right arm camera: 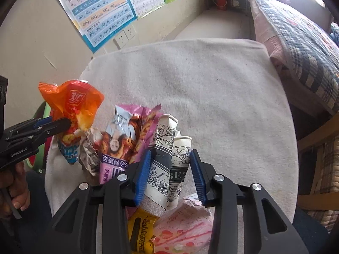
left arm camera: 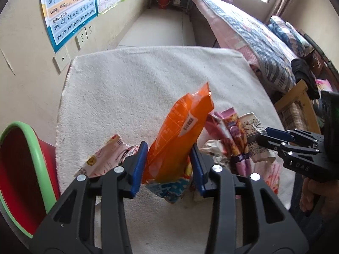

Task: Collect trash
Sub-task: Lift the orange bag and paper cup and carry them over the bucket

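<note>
Orange snack bag being pinched by left gripper, right gripper spread wide, straddling crushed paper cup, red bin sitting left.

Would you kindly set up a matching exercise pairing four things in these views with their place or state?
Things:
1. orange snack bag
2. crushed paper cups
3. red bin with green rim
4. yellow wrapper

Places or states:
A. standing off the left edge of the white cloth
B. lifted, pinched by the left gripper
C. lying on the cloth under the right gripper's base
D. between the open jaws of the right gripper

Pairs: 1-B, 2-D, 3-A, 4-C
</note>
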Demonstrator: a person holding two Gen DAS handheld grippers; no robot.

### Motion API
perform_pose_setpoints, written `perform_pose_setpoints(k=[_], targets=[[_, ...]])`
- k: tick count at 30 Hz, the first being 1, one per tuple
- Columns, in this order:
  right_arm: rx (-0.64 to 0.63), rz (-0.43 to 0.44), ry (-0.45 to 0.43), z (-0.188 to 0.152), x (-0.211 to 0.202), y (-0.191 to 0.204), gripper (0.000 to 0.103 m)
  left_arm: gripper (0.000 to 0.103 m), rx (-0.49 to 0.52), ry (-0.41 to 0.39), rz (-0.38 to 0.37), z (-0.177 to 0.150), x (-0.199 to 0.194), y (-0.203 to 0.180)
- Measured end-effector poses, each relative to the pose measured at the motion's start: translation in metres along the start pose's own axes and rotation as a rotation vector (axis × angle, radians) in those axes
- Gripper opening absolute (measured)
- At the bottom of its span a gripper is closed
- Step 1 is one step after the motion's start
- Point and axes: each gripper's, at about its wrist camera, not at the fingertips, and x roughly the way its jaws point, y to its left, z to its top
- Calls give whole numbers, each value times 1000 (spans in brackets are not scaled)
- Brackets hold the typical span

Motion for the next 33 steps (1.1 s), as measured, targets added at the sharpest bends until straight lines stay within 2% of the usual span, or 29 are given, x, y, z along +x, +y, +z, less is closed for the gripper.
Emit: perform_pose_setpoints(k=[11, 21, 33], targets=[[-32, -10, -65, 2, -34, 17, 37, 39, -54, -47, -32, -4, -31, 2], [-67, -17, -69, 1, -39, 34, 37, 39, -91, -73, -28, -17, -49, 15], [-159, 8, -102, 11, -52, 81, 37, 39, -160, -130, -8, -30, -80, 41]])
